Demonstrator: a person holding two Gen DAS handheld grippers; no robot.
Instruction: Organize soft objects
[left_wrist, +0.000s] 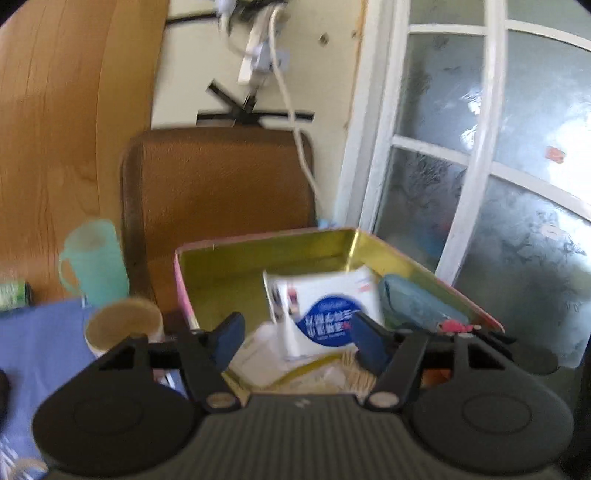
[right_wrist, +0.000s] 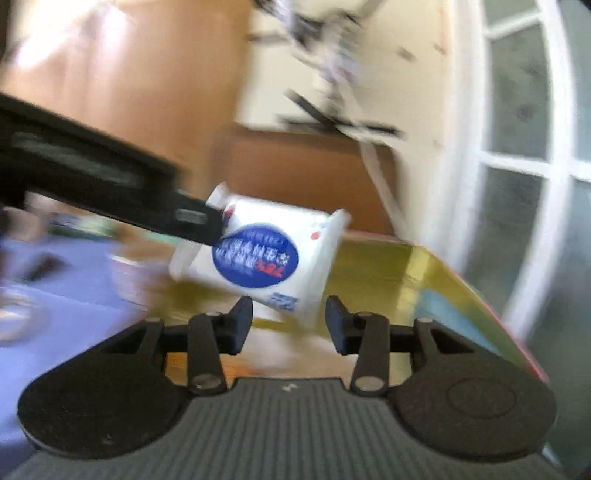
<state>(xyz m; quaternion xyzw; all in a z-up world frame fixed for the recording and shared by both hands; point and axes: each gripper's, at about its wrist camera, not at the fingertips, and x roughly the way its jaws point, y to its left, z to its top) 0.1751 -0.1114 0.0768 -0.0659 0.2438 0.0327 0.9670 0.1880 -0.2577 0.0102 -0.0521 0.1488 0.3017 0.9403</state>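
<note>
Tissue pack (left_wrist: 325, 310) sits tilted over the open tin box (left_wrist: 258, 251), just ahead of my left claw (left_wrist: 295, 343); claw half open, pads not pressing it as far as I can tell. From the right claw (right_wrist: 289, 325), also half open and empty, the pack looks pinched at its corner by a black finger (right_wrist: 192, 221), blur hides real contact. Blue cloth (left_wrist: 417, 299) already in the box; pack not settled, so I'd judge it partway.

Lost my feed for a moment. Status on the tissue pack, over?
Left gripper open, right gripper open. Tissue pack tilted over the gold tin, grip unclear through blur. Teal item lies in the tin.
</note>
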